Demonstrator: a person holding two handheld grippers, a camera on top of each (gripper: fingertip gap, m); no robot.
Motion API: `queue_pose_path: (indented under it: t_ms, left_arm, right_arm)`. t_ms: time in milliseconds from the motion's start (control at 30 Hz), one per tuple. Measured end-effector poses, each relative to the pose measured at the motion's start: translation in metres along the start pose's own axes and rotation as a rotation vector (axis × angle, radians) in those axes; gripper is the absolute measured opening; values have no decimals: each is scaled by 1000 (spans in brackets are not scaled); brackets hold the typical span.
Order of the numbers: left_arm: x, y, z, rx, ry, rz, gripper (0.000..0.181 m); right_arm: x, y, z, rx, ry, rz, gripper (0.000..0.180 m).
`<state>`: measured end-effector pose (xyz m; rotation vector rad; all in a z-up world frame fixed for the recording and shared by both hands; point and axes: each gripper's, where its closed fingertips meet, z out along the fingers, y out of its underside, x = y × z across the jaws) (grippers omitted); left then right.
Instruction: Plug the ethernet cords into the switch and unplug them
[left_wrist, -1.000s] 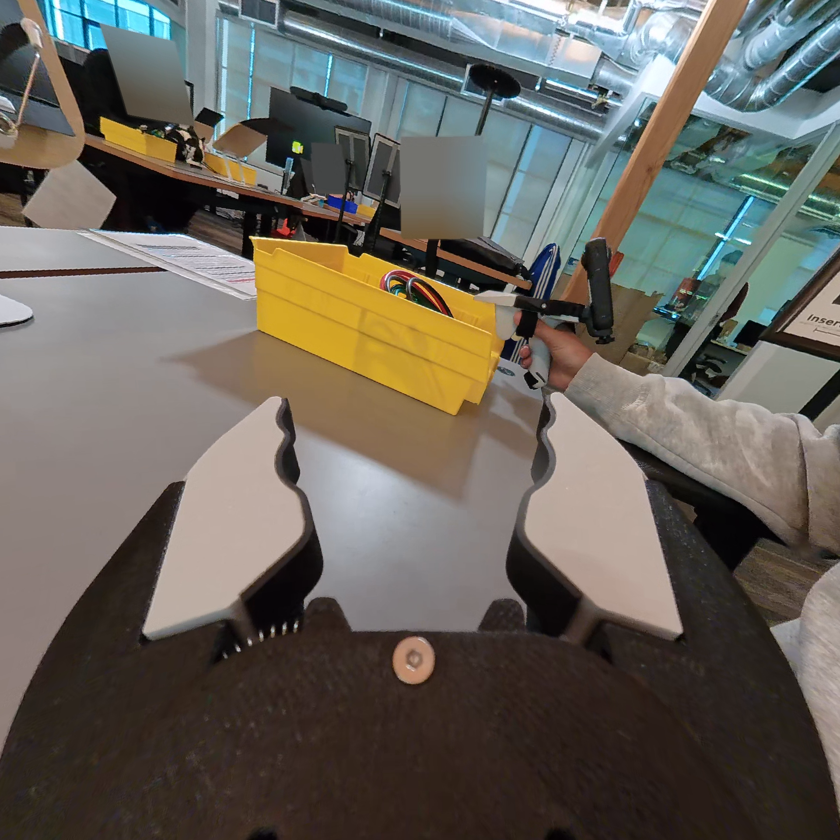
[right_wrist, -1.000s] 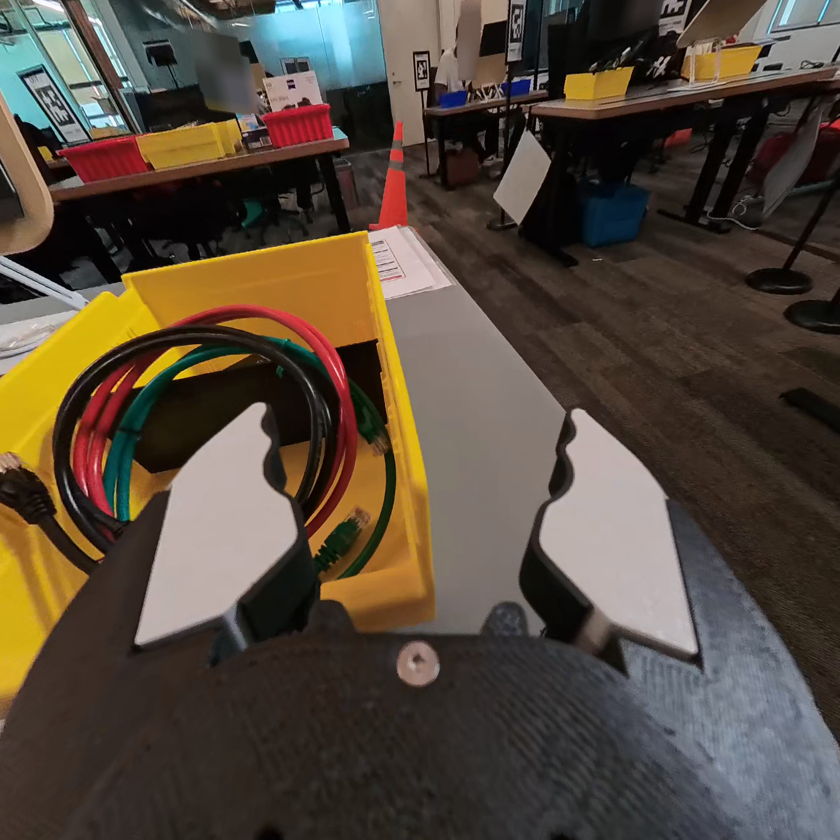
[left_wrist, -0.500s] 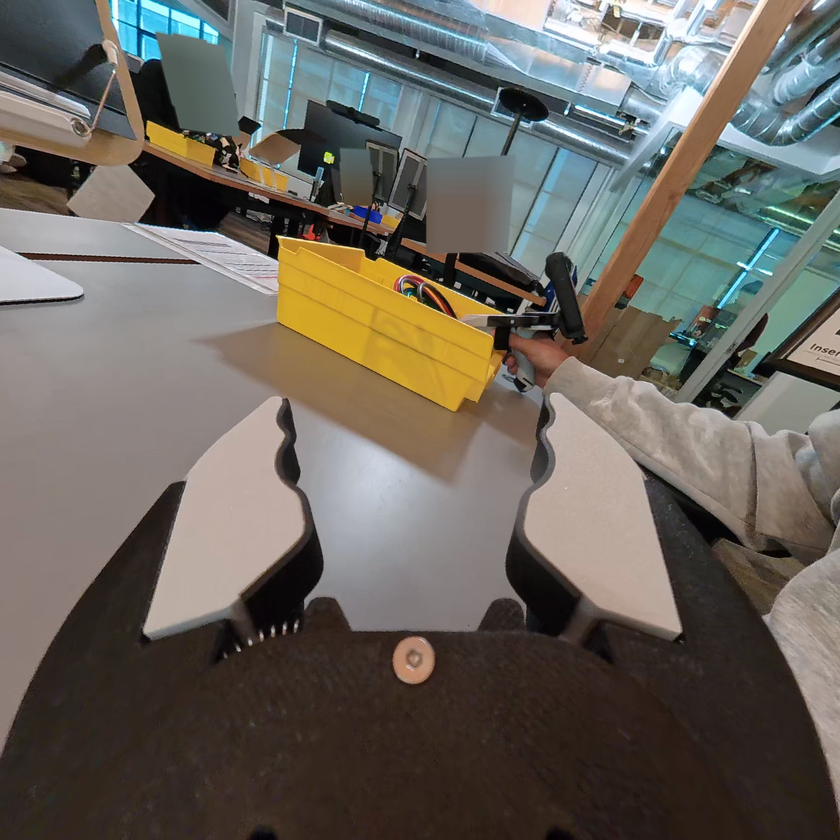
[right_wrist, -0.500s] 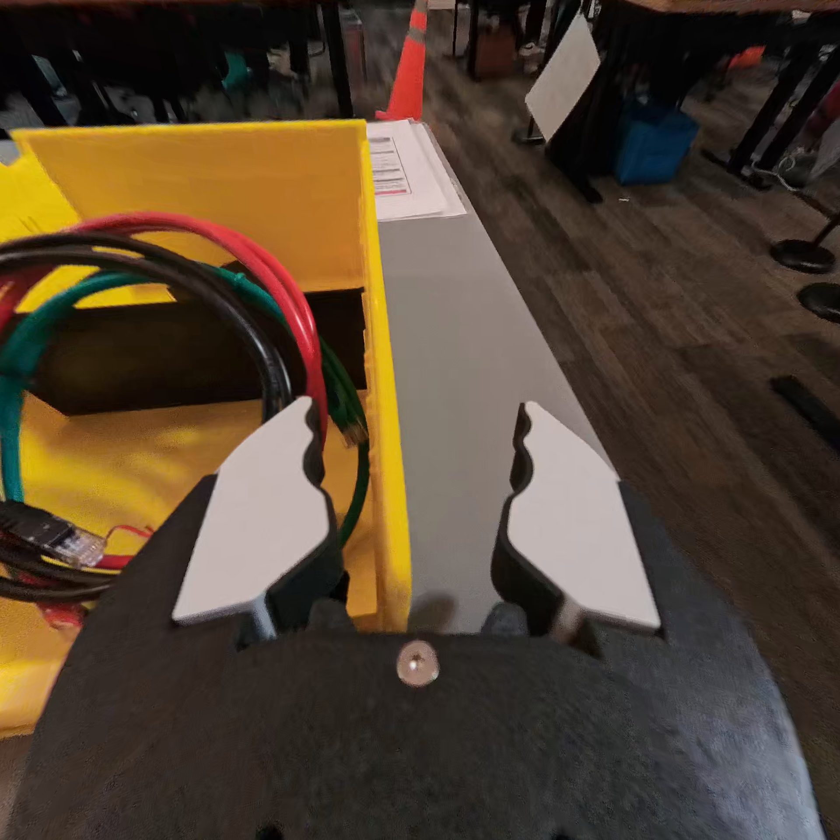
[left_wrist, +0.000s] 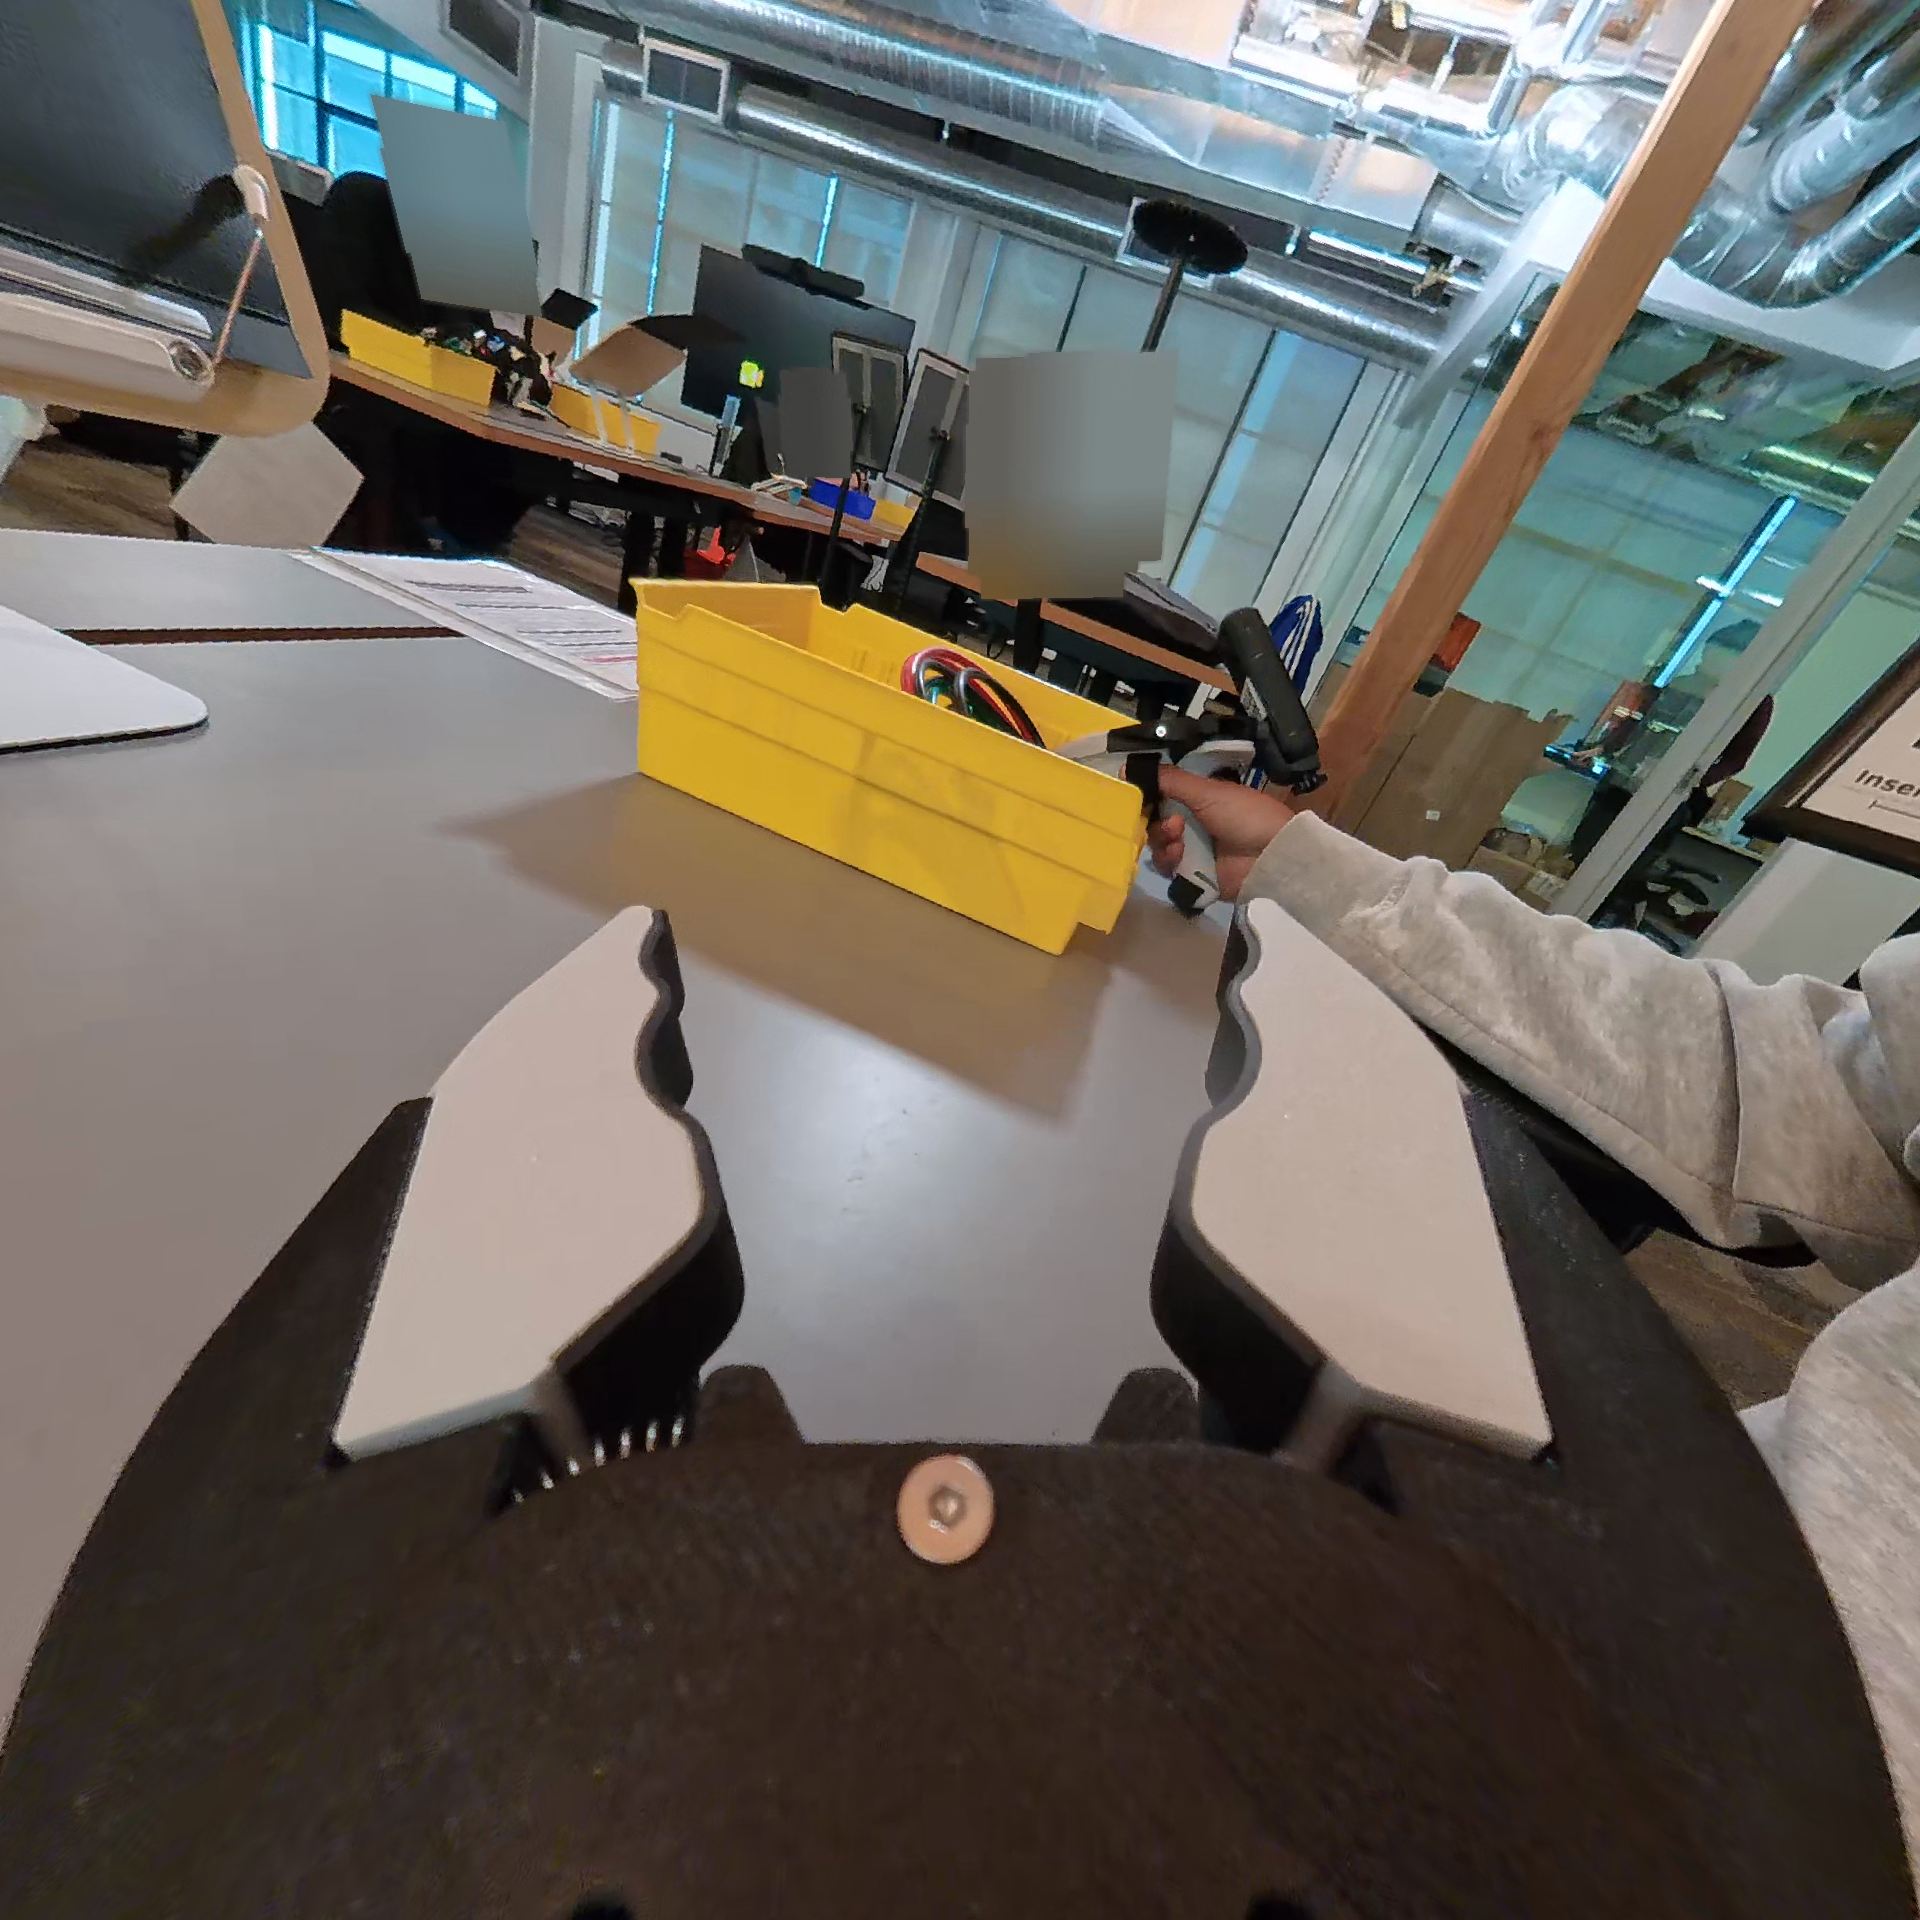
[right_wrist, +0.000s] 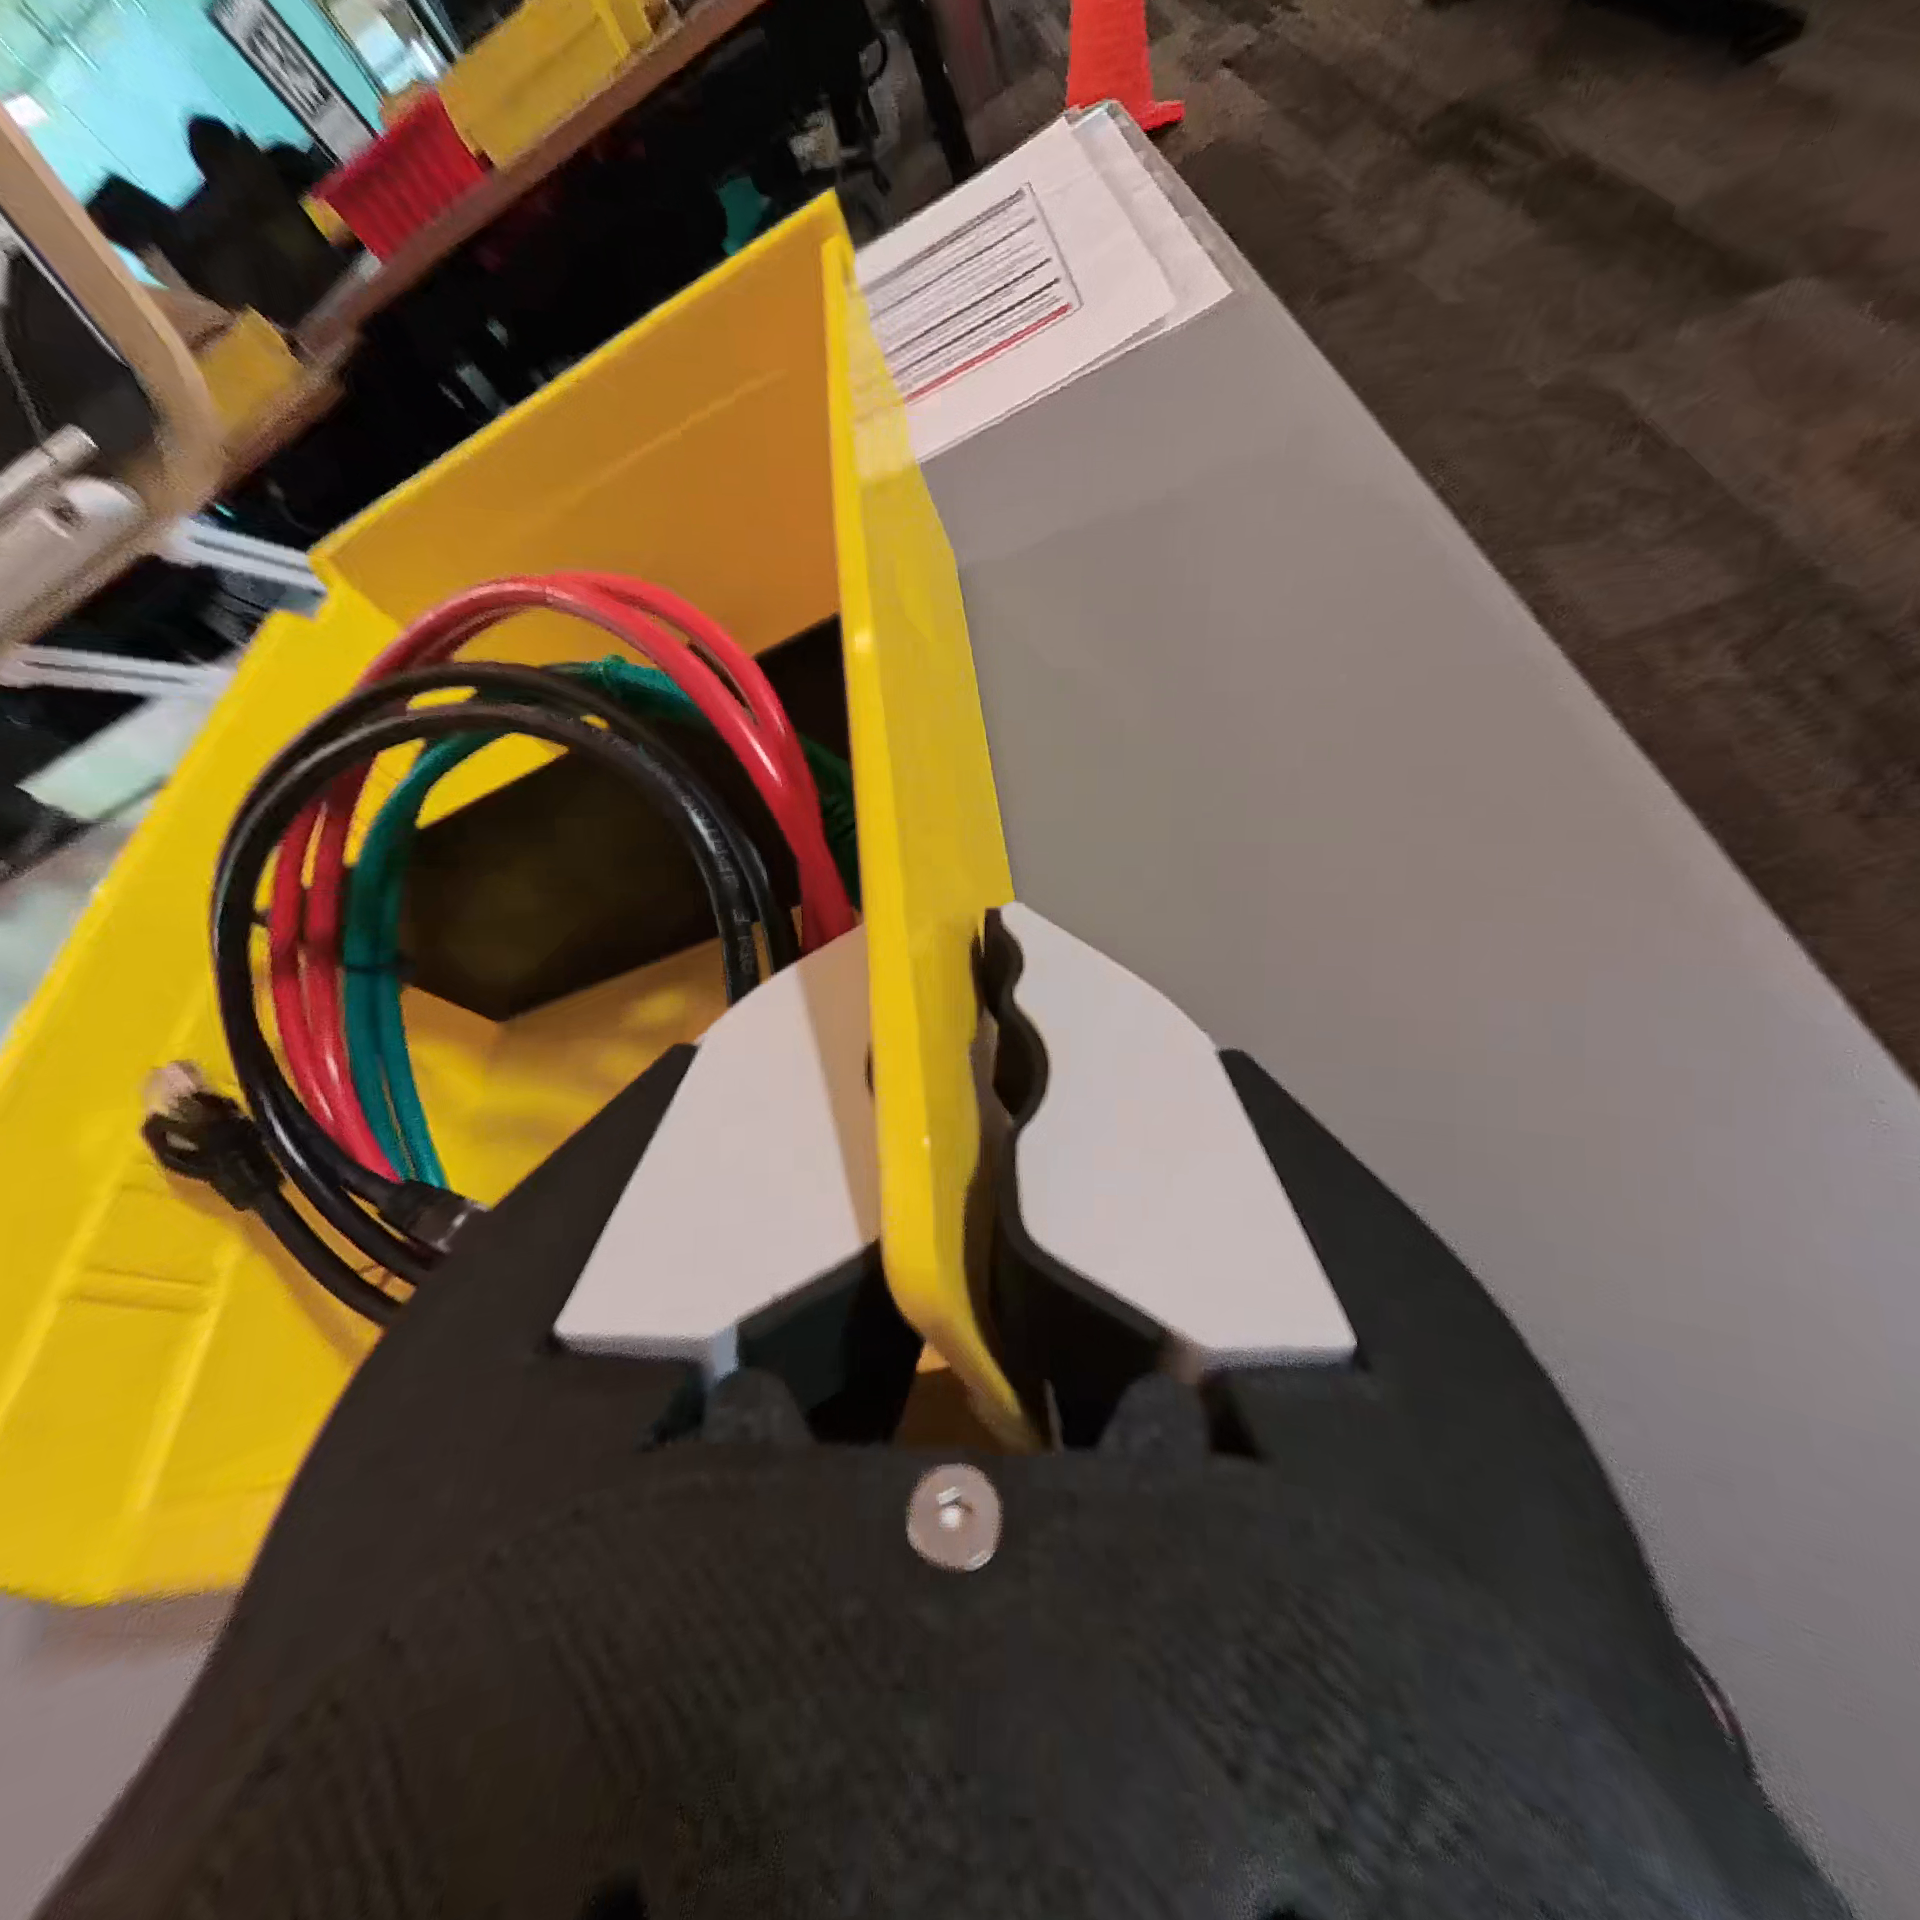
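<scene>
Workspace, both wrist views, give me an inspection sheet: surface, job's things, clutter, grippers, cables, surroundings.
Surface: grey table, mostly bare.
Job's things: yellow bin on the table near its edge; a dark box, probably the switch, lies inside it.
Clutter: printed sheet beyond the bin; white pad at far left.
Grippers: left gripper open, holding nothing, over bare table; right gripper shut on the bin's side wall.
Cables: red cord, green cord and black cord coiled in the bin, none seen plugged in.
Surroundings: office desks, more bins, orange cone.
</scene>
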<state>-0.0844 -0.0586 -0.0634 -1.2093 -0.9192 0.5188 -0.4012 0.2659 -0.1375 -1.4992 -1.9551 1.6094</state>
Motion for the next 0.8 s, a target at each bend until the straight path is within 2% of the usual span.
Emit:
queue_pose_path:
  t_ms: [33, 267, 433, 533, 667, 733, 767, 800]
  left_arm:
    - [0, -1, 0, 4, -1, -2, 99]
    - [-7, -7, -5, 13, -21, 8, 100]
    - [-30, -41, -33, 46, -158, 91, 99]
    - [-54, -76, -74, 46, -368, 208, 92]
    - [-73, -122, -145, -81, -732, 570, 71]
    - [-81, -139, -180, -137, -902, 684, 61]
    - [-88, -141, -195, -180, -965, 695, 63]
    - [-100, -139, -208, -244, -1021, 669, 77]
  right_arm:
    - [0, 0, -1, -2, -5, -2, 9]
    - [-12, -12, -10, 62, -24, 23, 9]
    - [-20, -28, -19, 159, -90, 90, 9]
    - [-16, -32, -23, 193, -94, 119, 9]
    - [-4, -29, -24, 200, -48, 162, 9]
    - [2, -27, -24, 197, -22, 177, 9]
    - [4, -26, -24, 194, -11, 179, 9]
    - [5, -26, -24, 192, -2, 178, 9]
